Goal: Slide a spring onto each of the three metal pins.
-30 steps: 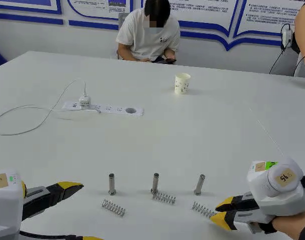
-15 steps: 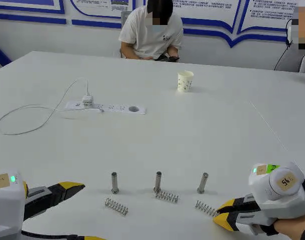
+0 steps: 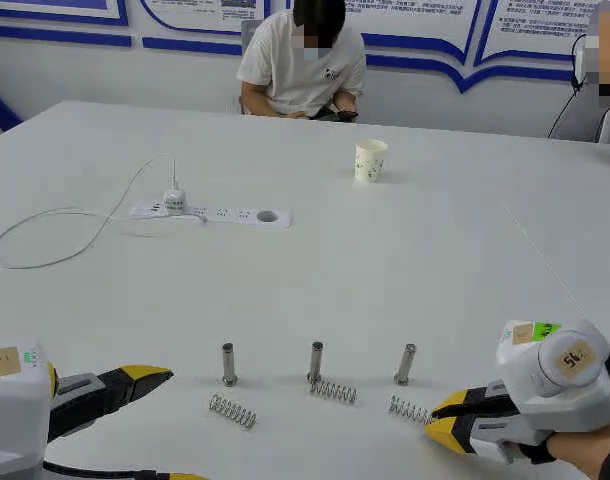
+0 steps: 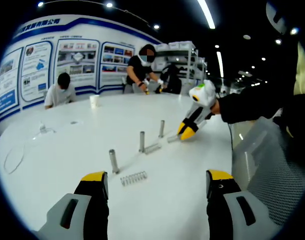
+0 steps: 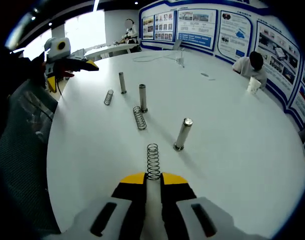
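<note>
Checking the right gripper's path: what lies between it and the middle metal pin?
Two coiled wire springs: near spring at the right gripper's tips, middle spring by the middle pin. Right gripper view.

left gripper held low, jaws wide apart; right gripper ahead of its tips, jaws almost together.

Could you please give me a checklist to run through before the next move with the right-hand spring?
1. Right gripper jaws flank the near end of the right spring: ok.
2. Jaws clamped on it: cannot tell.
3. Right pin upright and bare: ok.
4. Spring lined up with that pin: not ok, it lies flat on the table.
5. Left gripper open, apart from the pins: ok.
</note>
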`<move>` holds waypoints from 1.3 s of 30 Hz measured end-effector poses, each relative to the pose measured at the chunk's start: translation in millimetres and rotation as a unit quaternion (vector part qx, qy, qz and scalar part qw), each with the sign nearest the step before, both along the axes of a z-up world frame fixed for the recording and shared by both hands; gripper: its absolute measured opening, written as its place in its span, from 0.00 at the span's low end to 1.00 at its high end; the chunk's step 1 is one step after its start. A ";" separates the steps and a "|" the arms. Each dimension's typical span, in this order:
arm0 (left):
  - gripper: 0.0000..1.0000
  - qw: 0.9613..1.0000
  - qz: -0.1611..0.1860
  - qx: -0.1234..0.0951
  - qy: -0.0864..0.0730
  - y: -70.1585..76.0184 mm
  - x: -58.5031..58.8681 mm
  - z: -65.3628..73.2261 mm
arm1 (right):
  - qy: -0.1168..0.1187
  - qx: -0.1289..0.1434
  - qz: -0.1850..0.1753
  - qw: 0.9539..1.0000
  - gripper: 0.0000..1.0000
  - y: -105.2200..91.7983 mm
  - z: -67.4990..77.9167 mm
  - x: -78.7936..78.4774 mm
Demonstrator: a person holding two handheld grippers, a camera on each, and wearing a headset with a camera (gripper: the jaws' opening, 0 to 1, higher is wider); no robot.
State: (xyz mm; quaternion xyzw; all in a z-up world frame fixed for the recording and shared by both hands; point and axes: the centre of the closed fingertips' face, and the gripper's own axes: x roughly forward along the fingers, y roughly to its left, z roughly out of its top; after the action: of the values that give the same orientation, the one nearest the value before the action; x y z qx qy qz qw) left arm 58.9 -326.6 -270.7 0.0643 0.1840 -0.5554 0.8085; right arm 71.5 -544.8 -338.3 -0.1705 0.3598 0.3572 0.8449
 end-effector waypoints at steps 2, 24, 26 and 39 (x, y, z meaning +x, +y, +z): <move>0.82 1.000 -0.003 0.000 -0.001 -1.0 -1.1 0.2 | -0.004 -0.003 0.002 1.000 0.12 1.3 4.6 0.8; 0.74 0.997 -0.069 0.013 -0.014 -22.9 -13.3 3.7 | 0.005 -0.030 0.030 0.999 0.12 15.8 41.4 -2.2; 0.72 0.996 -0.083 0.016 -0.018 -29.3 -14.0 5.2 | 0.014 -0.028 0.040 0.999 0.12 22.3 46.1 -5.3; 0.56 0.987 -0.155 0.038 -0.028 -71.1 -20.7 -6.3 | 0.039 -0.027 0.091 0.995 0.12 65.8 73.3 -19.3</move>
State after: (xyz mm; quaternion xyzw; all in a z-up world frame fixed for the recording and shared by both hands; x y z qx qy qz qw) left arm 38.2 -397.7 -277.0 0.1381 0.1706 -0.6642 0.7146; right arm 52.2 -479.0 -265.1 -0.2109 0.3850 0.4293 0.7893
